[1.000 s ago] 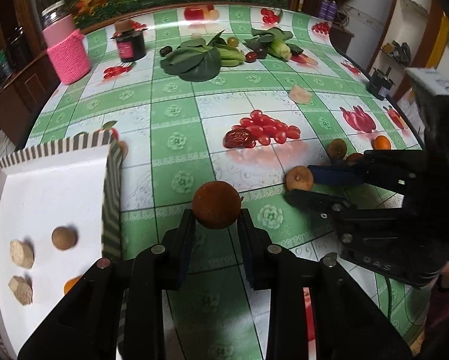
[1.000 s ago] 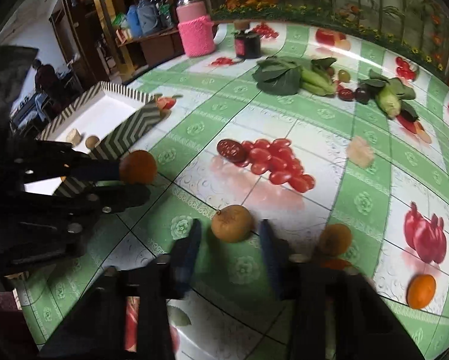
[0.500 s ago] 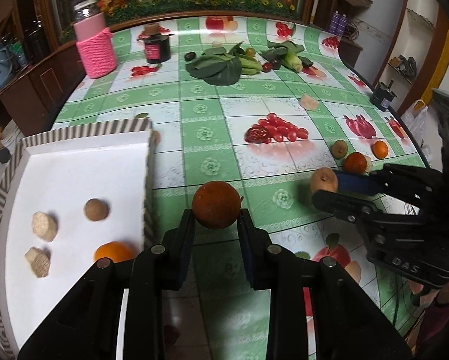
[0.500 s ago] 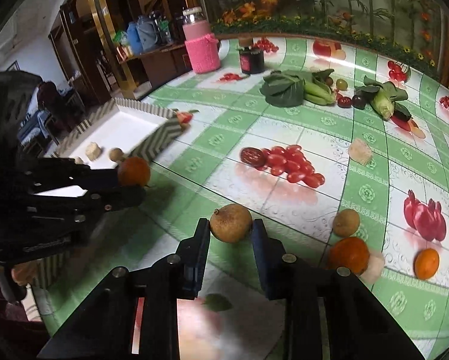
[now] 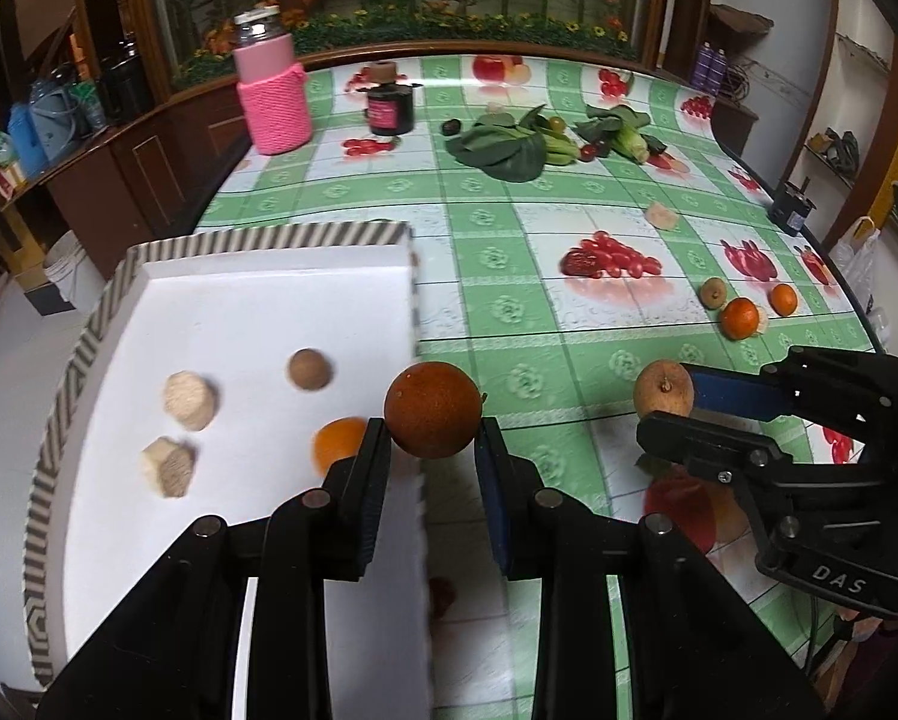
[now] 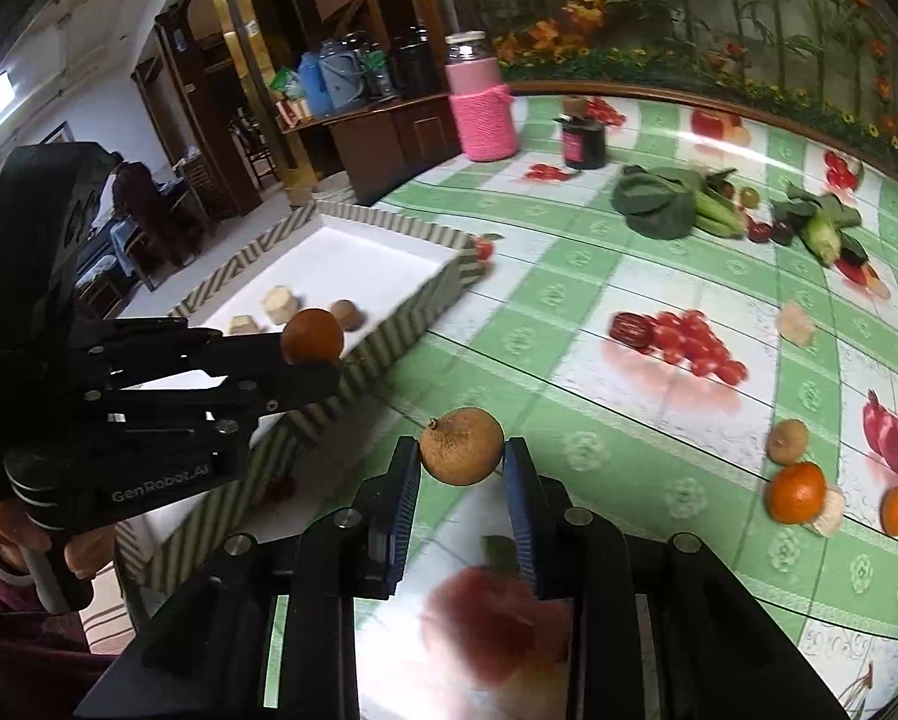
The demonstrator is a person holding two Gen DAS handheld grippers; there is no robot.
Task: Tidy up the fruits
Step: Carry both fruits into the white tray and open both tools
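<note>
Both hands are carrying fruit toward the striped tray [image 5: 251, 237] at the near left corner of the worktop [image 5: 509, 276], and the question is which one gets there first. The left gripper [image 5: 431, 450] has its fingers clamped on a round brown-orange fruit [image 5: 432, 408], which hangs right at the tray's near right wall, just over the edge of the white floor. Below and to its left, already in the tray, lie an orange [image 5: 338, 441], a small brown ball [image 5: 310, 369] and two pale chunks [image 5: 189, 401]. The right gripper [image 6: 461, 480] has its fingers clamped on a tan, stalked fruit [image 6: 462, 446], and that one is over the green cloth, well to the right of the tray, with the left gripper between it and the wall. So the left hand is plainly the nearer; I judge it needs only a short move leftward over the wall to a bare patch before letting go, while the right hand must wait or come round behind it. More fruit lies loose at the right edge: two small oranges [image 5: 740, 318] and a brownish one [image 5: 712, 292].
</note>
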